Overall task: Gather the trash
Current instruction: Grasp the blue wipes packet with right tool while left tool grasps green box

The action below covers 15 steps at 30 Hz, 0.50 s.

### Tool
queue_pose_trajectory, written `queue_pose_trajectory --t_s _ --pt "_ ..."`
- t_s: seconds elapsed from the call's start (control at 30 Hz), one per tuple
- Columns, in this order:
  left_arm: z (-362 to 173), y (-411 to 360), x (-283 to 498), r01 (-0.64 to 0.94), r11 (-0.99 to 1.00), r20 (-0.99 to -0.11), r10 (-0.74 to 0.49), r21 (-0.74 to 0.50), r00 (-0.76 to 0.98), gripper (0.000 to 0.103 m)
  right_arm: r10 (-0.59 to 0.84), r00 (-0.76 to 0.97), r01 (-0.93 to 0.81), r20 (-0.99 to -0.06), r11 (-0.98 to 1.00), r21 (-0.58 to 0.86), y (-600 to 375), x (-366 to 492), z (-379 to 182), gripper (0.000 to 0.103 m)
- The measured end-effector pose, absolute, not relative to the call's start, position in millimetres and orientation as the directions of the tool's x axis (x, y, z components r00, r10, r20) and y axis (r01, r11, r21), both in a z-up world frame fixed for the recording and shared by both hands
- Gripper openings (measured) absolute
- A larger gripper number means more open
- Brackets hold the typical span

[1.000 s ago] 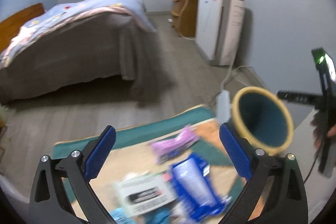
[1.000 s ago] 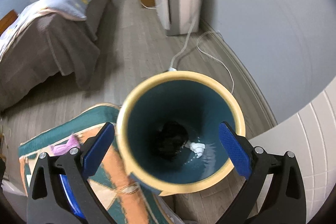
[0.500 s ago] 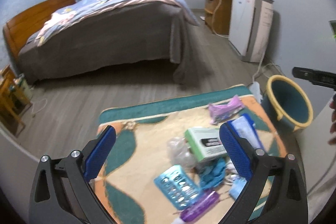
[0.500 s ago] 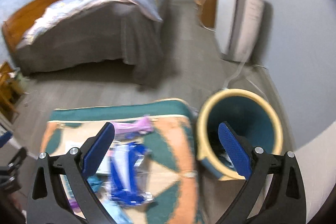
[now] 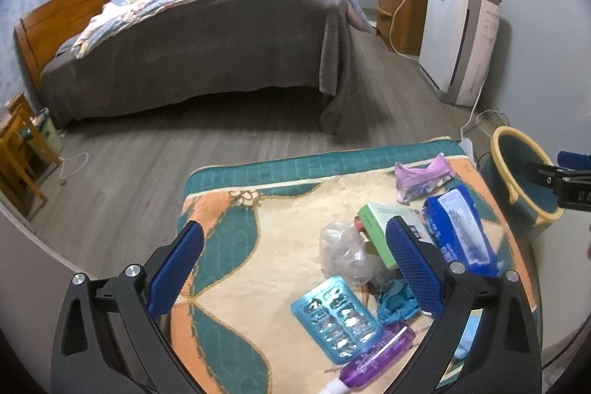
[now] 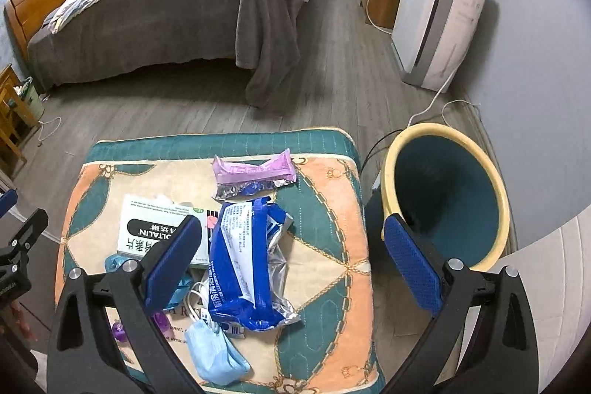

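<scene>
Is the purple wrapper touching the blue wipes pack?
Cannot tell. In the right wrist view the purple wrapper and the blue wipes pack nearly meet, but neither contact nor gap shows plainly.

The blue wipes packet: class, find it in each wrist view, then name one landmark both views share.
Left wrist: blue wipes packet at right of centre, beside the green box.
Right wrist: packet at lower centre, below the purple wrapper.
Shared landmark: the yellow-rimmed bin, right of the mat.

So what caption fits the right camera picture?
Open right gripper above a blue wrapper, bin beside the rug.
</scene>
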<state>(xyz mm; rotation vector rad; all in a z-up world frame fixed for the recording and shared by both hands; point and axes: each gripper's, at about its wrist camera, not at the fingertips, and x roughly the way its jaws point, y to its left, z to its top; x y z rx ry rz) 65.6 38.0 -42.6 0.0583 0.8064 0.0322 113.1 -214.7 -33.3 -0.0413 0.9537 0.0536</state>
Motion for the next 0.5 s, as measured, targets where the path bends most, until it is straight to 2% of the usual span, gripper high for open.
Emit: queue_pose_trajectory --t_s 0.23,0.5 --pt "-55.0 32.0 76.9 0.033 0.998 -0.764 0.012 0.044 0.645 0.098 0.075 0.558 -0.131 -0.826 0.991 0.002 -202.6 119.0 -48.7 0.097" --pt "-66.5 18.9 85.6 0.054 0.995 -0.782 0.034 0.085 0.623 0.098 0.069 0.457 -0.125 -0.887 0.992 0.012 -204.8 132.5 -84.5 0.097"
